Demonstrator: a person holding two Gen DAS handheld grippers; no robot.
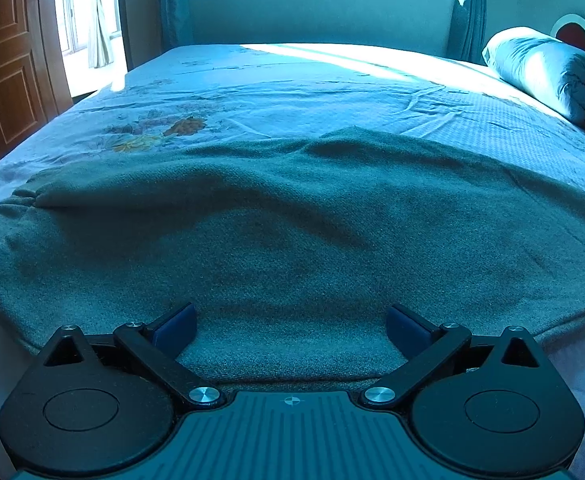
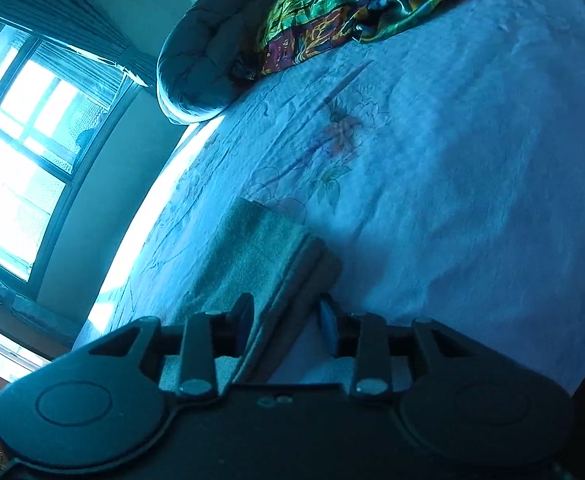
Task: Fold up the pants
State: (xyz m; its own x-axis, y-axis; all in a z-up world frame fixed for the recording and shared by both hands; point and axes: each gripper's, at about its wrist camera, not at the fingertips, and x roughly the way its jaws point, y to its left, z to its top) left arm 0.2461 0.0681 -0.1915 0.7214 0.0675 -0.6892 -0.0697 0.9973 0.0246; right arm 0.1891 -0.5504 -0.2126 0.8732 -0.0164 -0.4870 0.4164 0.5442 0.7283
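Note:
Grey-green pants (image 1: 292,216) lie spread across the near part of the bed in the left wrist view, with a gathered waistband at the far left. My left gripper (image 1: 291,328) hovers over their near edge, jaws wide open, nothing pinched between the blue pads (image 1: 176,326). In the right wrist view a folded, layered end of the pants (image 2: 268,256) runs between the fingers of my right gripper (image 2: 284,320). Its jaws stand partly apart; the cloth lies against the left pad, and a strip of sheet shows before the right pad (image 2: 327,322).
The bed has a pale floral sheet (image 1: 332,84). A rolled quilt (image 1: 552,72) lies at the headboard end, with a colourful satin cloth (image 2: 332,12) beside it. A wooden door (image 1: 4,60) stands at the left, windows and curtains behind the bed.

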